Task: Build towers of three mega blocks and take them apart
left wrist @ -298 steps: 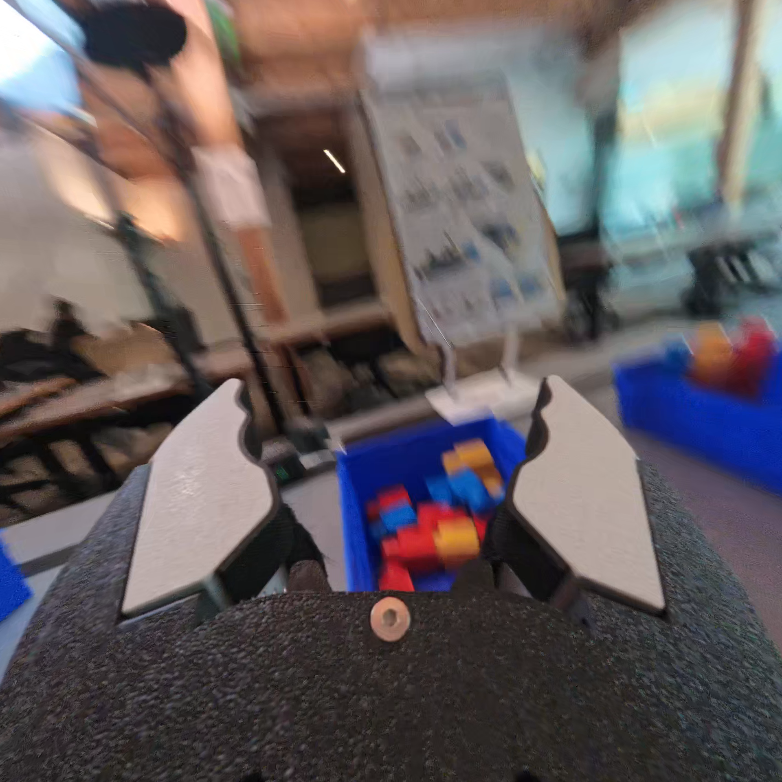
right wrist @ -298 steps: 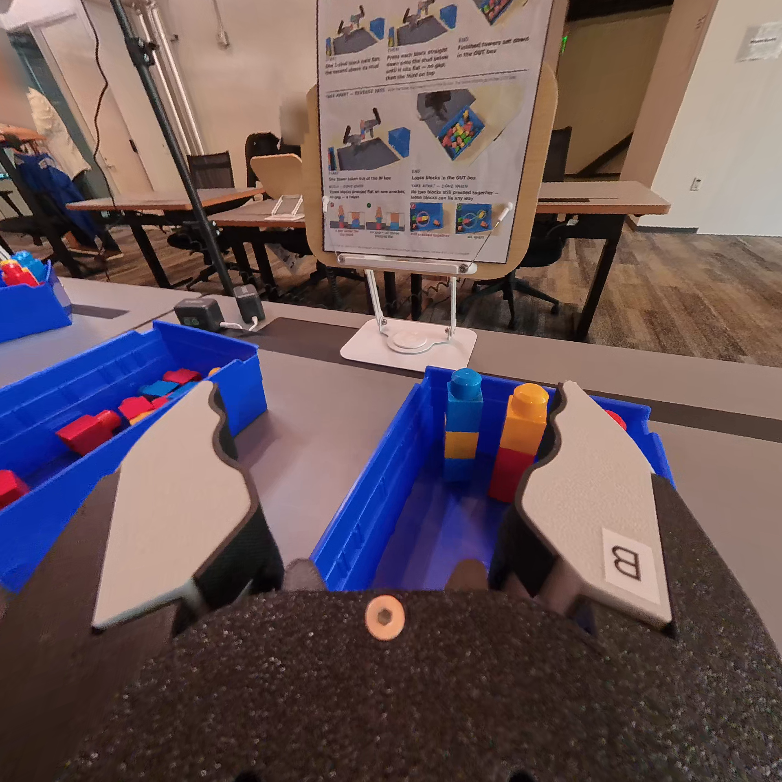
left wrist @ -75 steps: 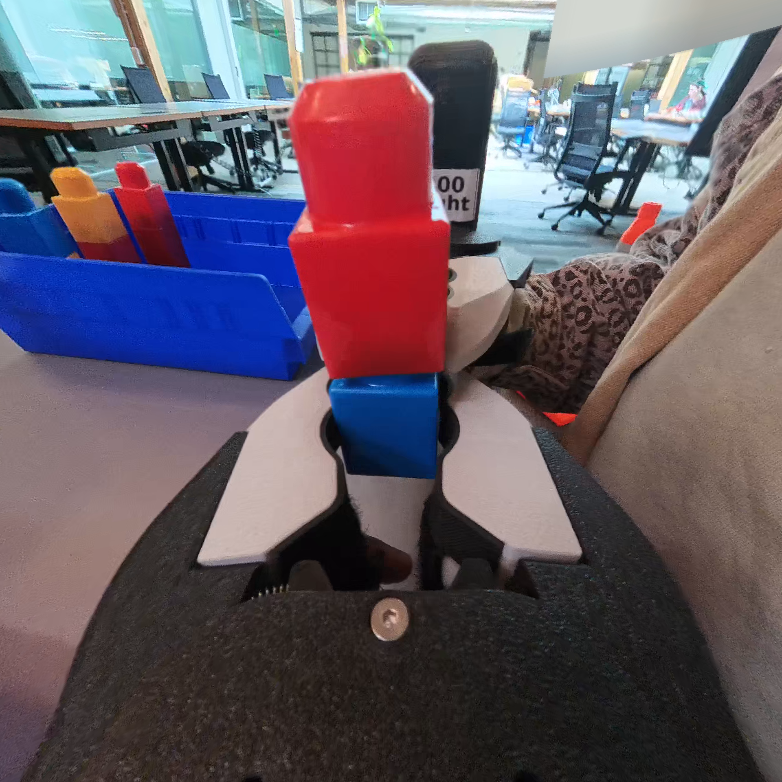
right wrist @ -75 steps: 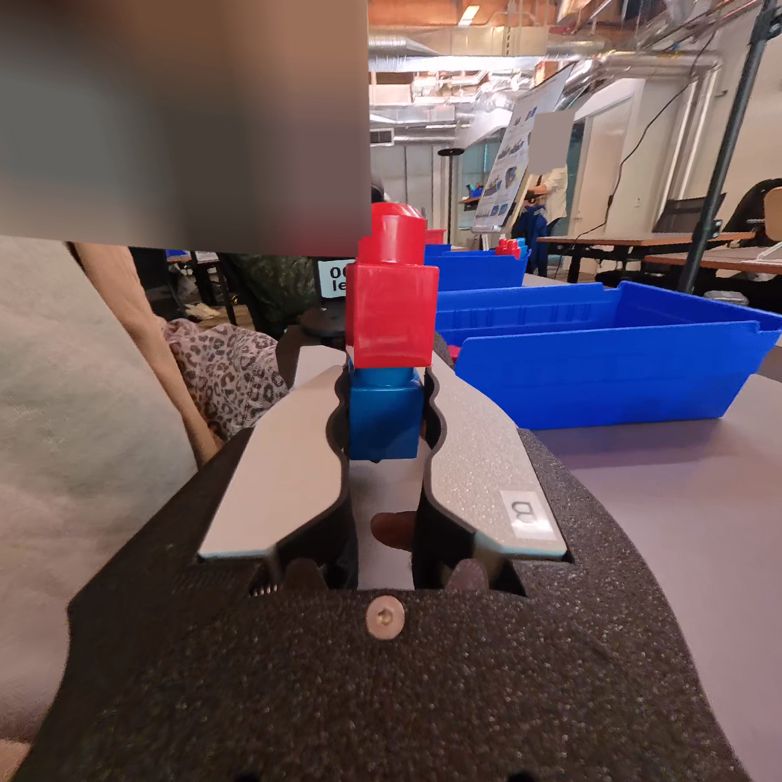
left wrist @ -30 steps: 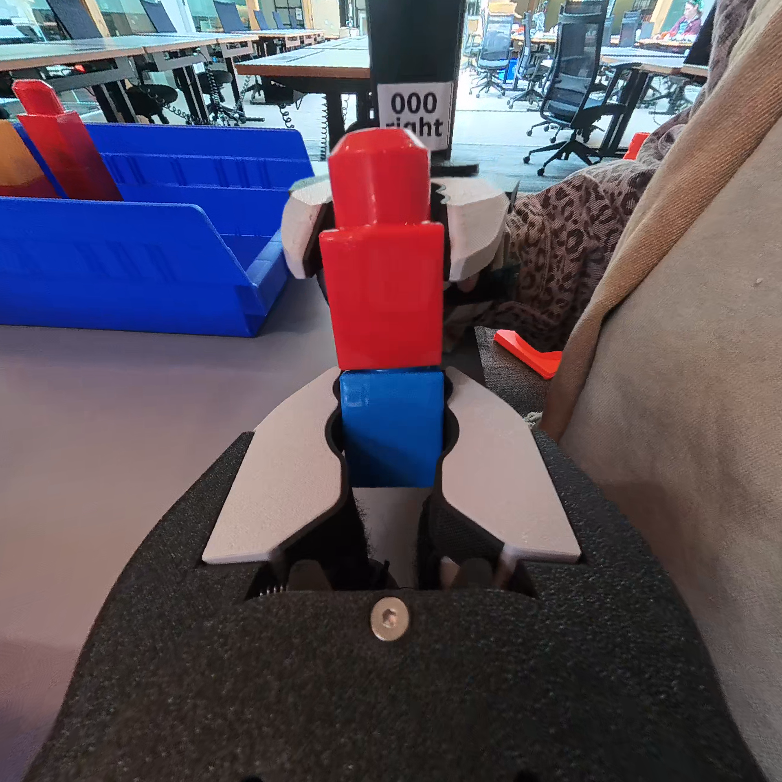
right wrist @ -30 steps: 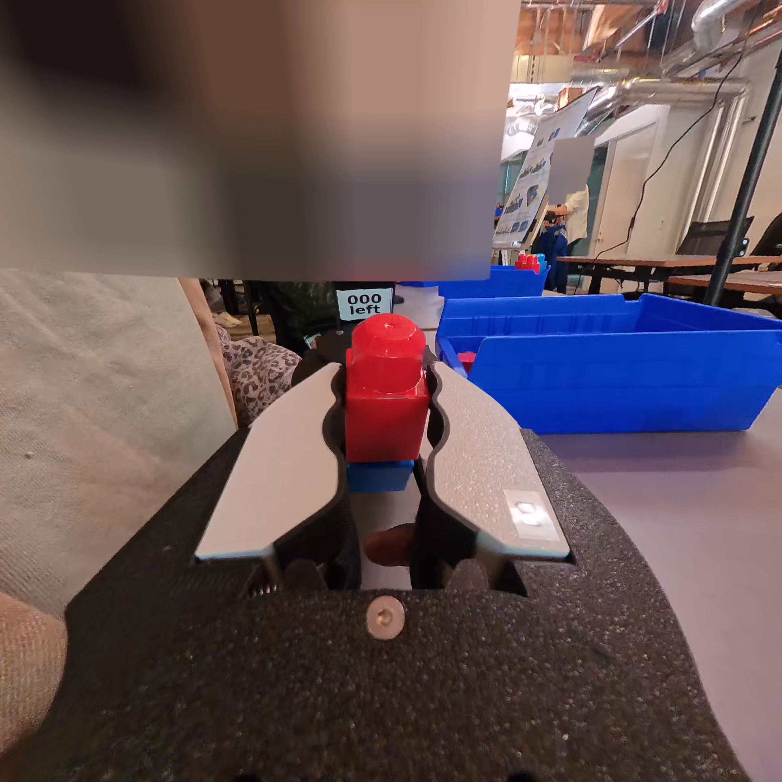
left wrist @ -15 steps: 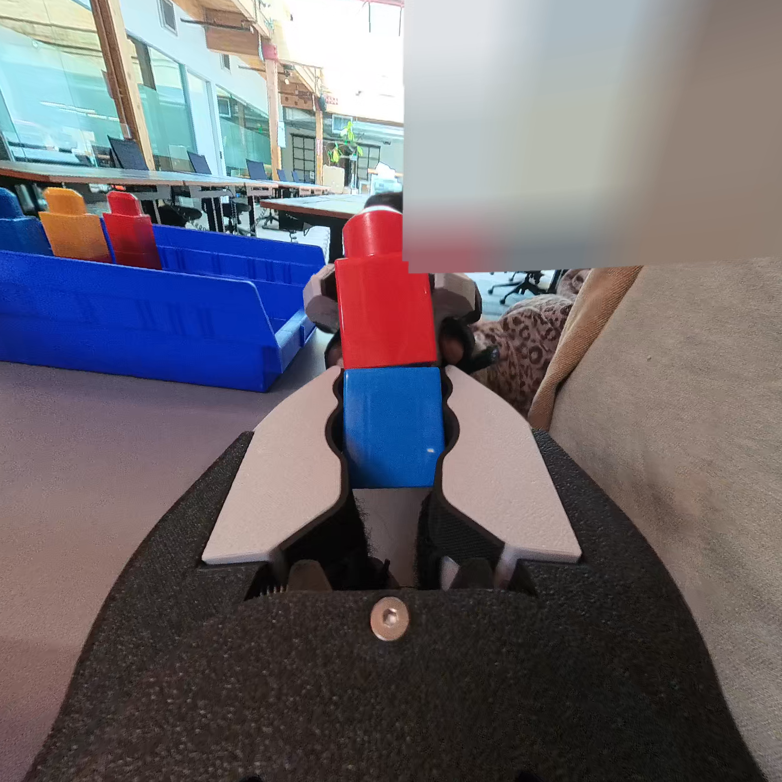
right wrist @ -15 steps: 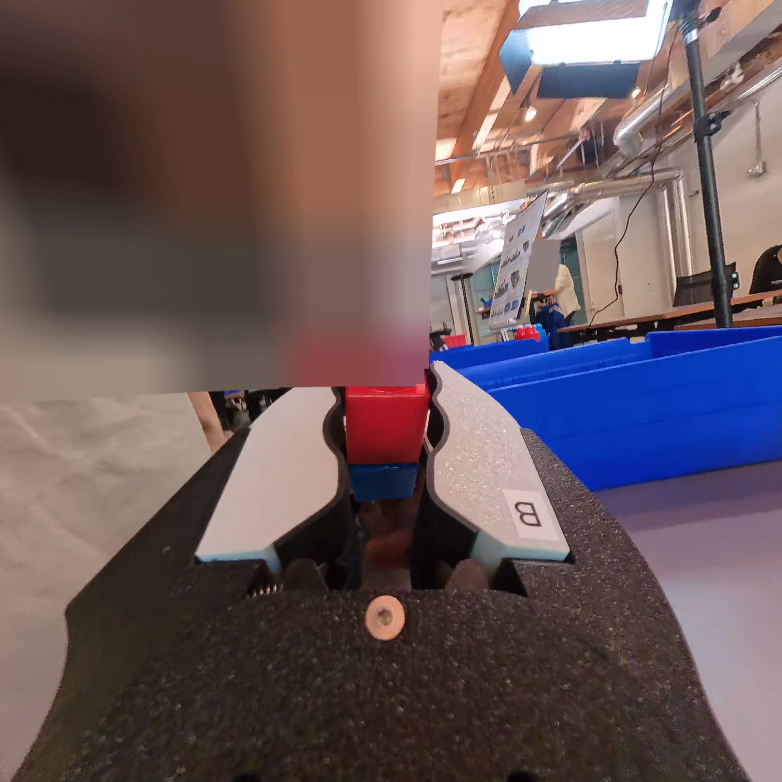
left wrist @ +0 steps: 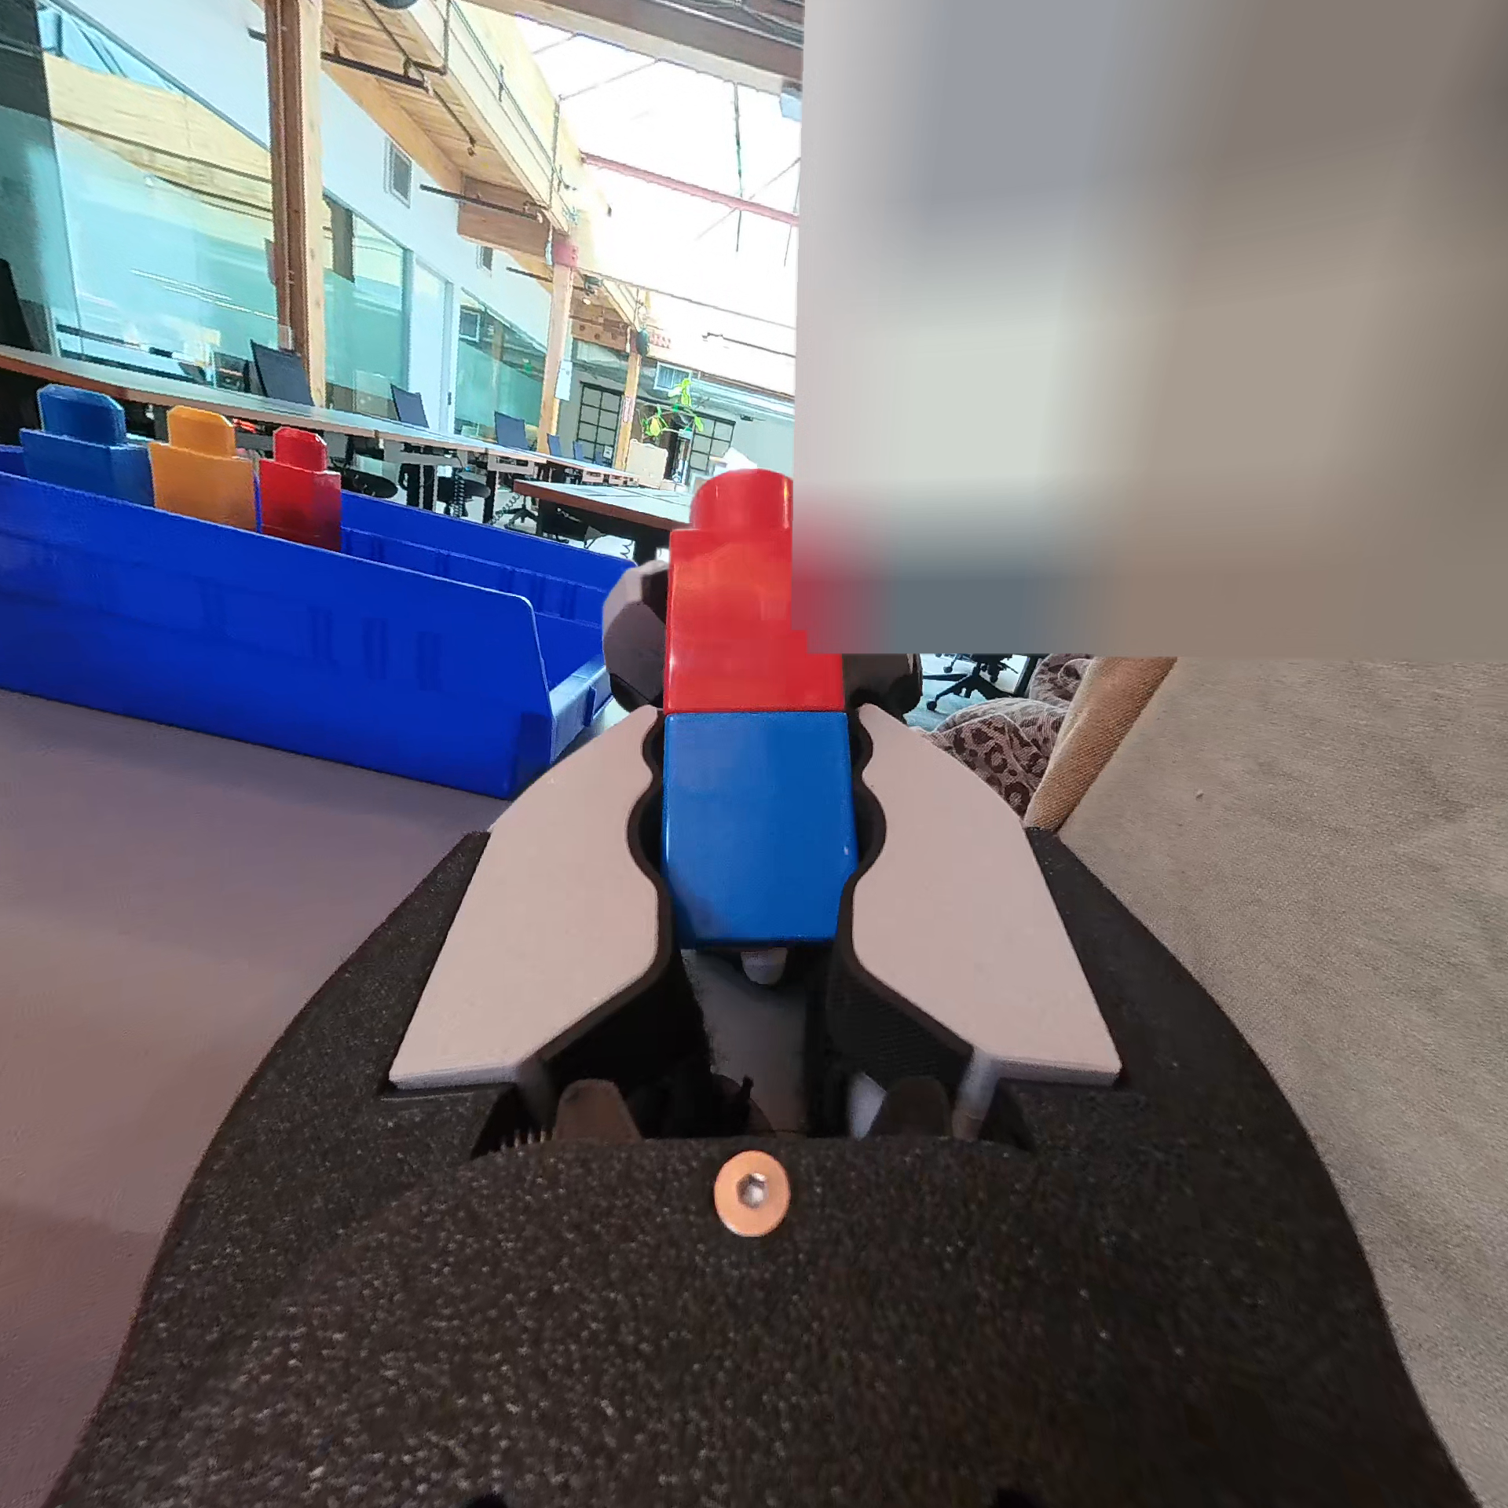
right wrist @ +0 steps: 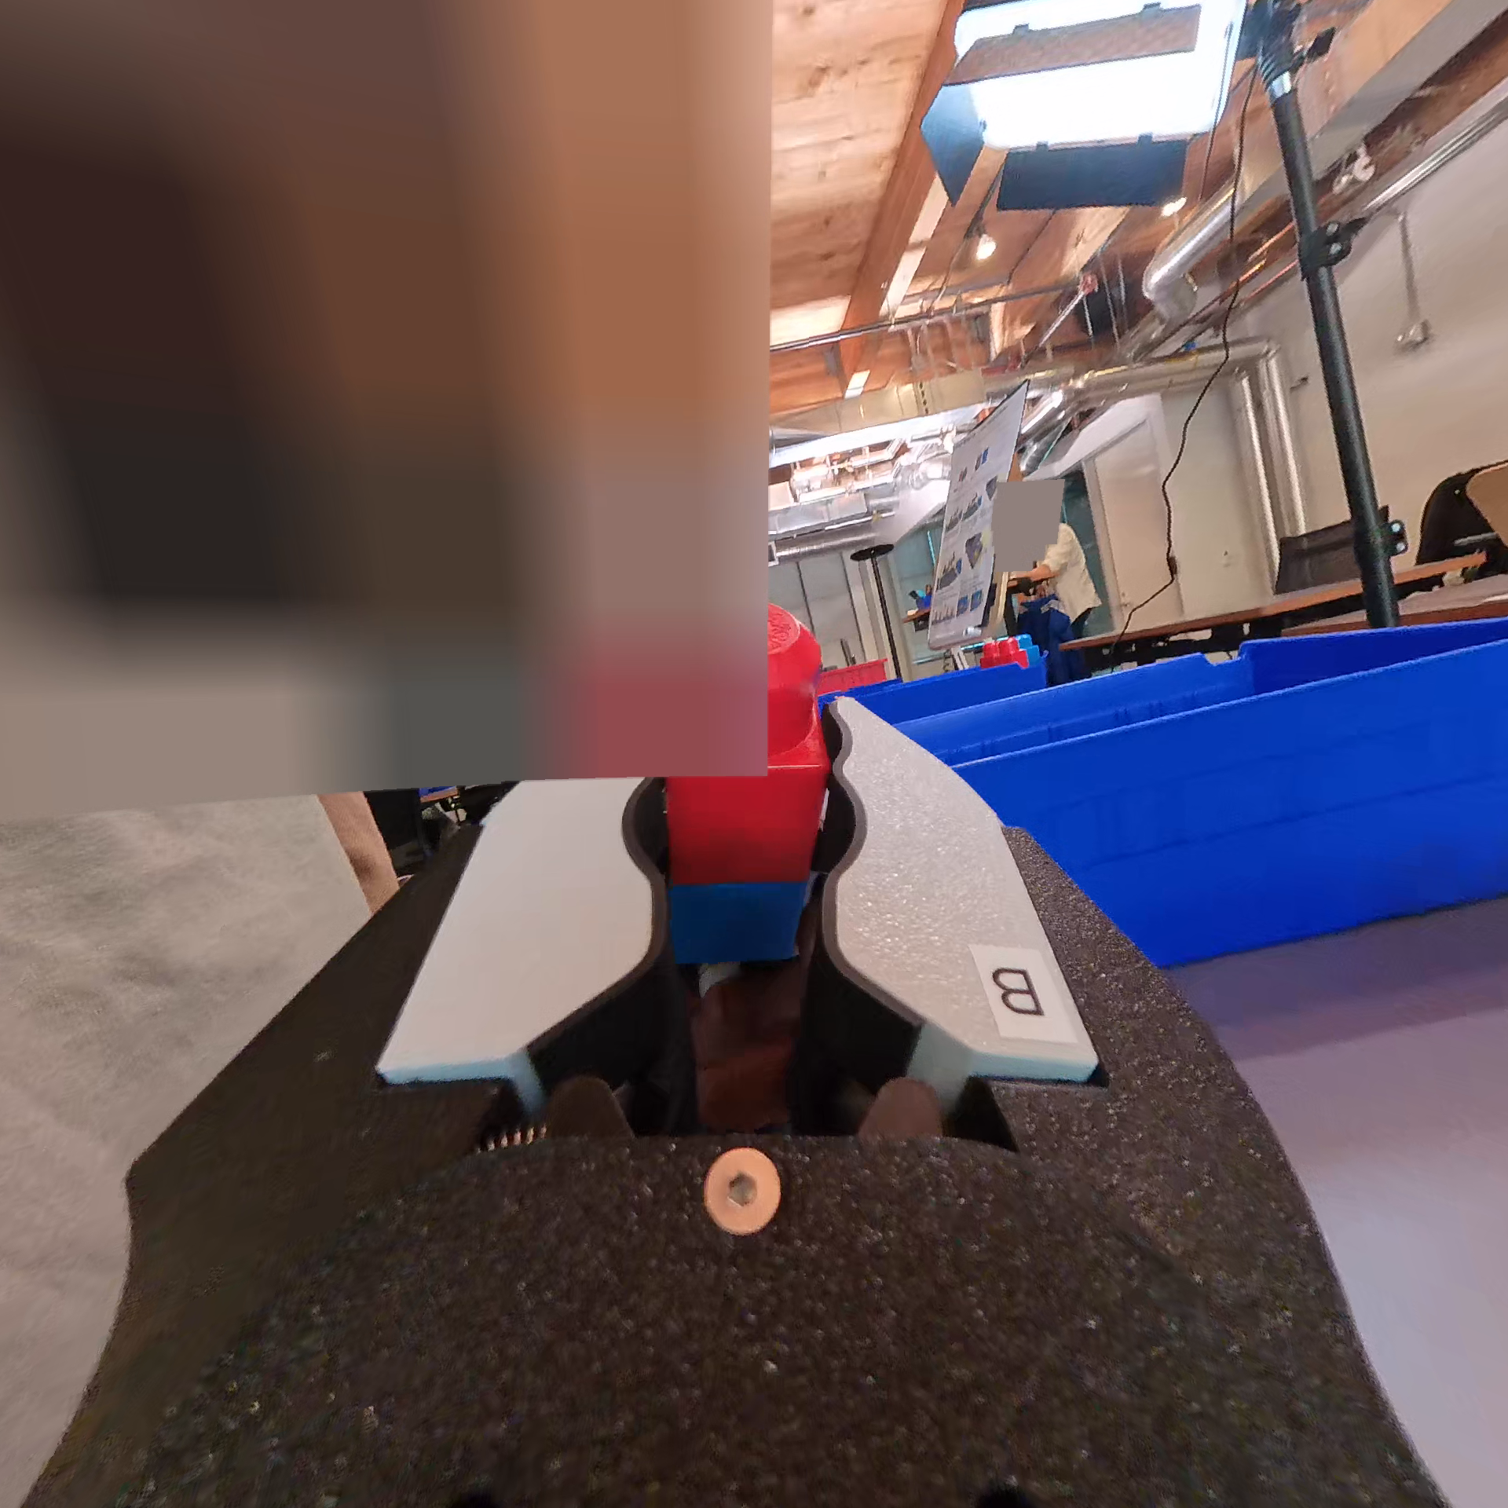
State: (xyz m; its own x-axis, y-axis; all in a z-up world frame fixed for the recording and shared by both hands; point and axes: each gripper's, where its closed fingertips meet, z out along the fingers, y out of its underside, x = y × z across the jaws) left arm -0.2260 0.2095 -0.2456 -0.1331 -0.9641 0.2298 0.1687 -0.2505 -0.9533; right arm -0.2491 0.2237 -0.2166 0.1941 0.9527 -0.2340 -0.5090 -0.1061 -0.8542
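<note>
A blurred patch in the upper right of the left wrist view covers the right side of the red block (left wrist: 738, 620); in the right wrist view another (upper left) hides most of its stud. Blue bin (left wrist: 269, 645) walls conceal the lower parts of the towers (left wrist: 200, 473) standing inside.

A glossy blue plastic mega block (left wrist: 755, 824), squarish with smooth sides, is sitting clamped between the grey pads of the left gripper (left wrist: 755, 734), above the grey tabletop. A glossy red plastic mega block (left wrist: 751, 620) with a single round stud on top is standing pressed onto it, their edges meeting flush with no gap showing. The pair is standing nearly upright, leaning slightly. The right gripper (right wrist: 747, 787) is squeezing the red block's body from the opposite side, with only a strip of the blue block showing beneath.
</note>
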